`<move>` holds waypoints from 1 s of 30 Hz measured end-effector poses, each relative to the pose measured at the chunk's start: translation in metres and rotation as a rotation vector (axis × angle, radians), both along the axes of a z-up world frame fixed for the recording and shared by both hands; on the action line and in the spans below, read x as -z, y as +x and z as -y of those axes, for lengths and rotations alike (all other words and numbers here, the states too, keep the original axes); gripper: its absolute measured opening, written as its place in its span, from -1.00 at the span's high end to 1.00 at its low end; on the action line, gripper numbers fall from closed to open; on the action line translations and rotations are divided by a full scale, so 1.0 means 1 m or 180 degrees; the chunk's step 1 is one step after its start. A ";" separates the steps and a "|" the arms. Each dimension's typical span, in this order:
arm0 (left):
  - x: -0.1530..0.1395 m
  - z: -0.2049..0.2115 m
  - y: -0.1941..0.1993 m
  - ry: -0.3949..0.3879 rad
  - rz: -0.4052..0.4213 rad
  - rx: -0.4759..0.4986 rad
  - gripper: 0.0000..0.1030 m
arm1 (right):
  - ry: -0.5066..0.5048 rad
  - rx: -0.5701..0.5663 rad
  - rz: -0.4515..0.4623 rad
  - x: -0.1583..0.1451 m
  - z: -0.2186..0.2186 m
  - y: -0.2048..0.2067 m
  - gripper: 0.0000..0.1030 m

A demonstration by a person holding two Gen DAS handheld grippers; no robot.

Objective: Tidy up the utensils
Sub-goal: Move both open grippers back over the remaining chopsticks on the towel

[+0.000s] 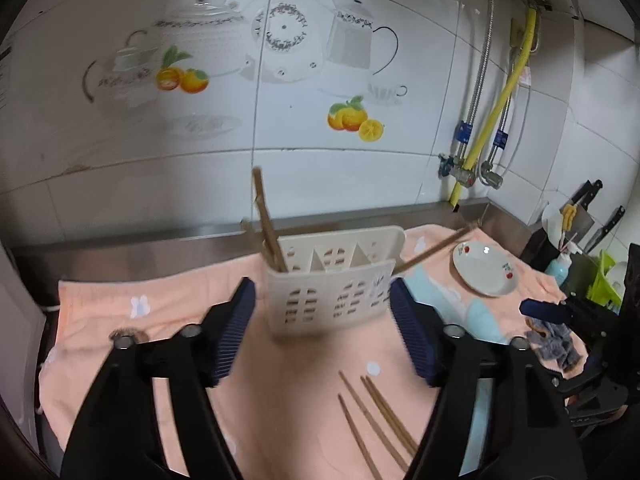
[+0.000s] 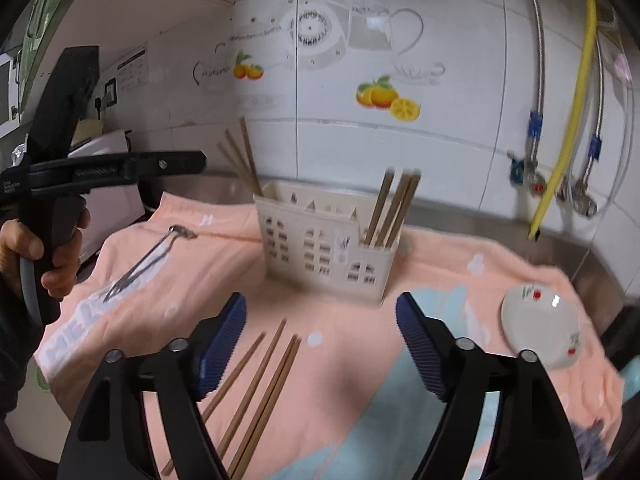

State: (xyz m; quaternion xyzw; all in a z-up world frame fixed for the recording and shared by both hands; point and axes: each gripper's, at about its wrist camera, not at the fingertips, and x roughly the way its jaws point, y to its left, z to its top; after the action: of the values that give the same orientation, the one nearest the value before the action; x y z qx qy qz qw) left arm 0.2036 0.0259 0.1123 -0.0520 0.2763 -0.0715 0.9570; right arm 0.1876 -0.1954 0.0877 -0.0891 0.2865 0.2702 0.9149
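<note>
A cream plastic utensil caddy (image 1: 332,296) stands on the peach towel (image 1: 180,320). My left gripper (image 1: 322,296) hangs open just in front of it with nothing between its fingers. Brown chopsticks (image 1: 268,224) stand in the caddy's left compartment, and one chopstick (image 1: 436,250) leans out to the right. Several loose chopsticks (image 1: 372,420) lie on the towel near my right finger. In the right wrist view my right gripper (image 2: 320,304) is open and empty above loose chopsticks (image 2: 264,384), short of the caddy (image 2: 320,240). Chopsticks (image 2: 394,208) fill its right end. A hand holds the left gripper (image 2: 192,160) at the left.
A small white plate (image 2: 540,324) with red cherries lies on the towel at the right. Metal tongs (image 2: 148,260) lie at the left. Knives and bottles (image 1: 580,224) crowd the right corner. Pipes and a yellow hose (image 1: 496,100) run down the tiled wall behind the steel ledge.
</note>
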 end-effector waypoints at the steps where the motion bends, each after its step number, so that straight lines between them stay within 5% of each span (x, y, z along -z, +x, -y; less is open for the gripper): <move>1: 0.003 0.000 -0.006 0.0017 0.0005 -0.0017 -0.46 | -0.0010 -0.0001 -0.0032 0.005 0.000 -0.004 -0.46; 4: 0.012 -0.002 -0.020 0.0042 0.0002 -0.0072 -0.75 | -0.0018 0.0012 -0.0128 0.021 0.002 -0.014 -0.60; 8: 0.026 -0.001 -0.041 0.0162 -0.0012 -0.0129 -0.90 | 0.0003 0.0024 -0.0254 0.040 0.005 -0.027 -0.60; 30: 0.102 -0.007 -0.105 0.0222 -0.0415 -0.0482 -0.90 | -0.0301 0.0283 -0.0695 0.130 0.010 -0.082 -0.74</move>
State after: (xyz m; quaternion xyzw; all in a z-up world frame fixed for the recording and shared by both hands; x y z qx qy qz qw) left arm 0.0985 0.0331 0.0100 -0.0439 0.3356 0.0142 0.9409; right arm 0.1061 -0.2052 -0.0420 -0.0895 0.4004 0.2237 0.8841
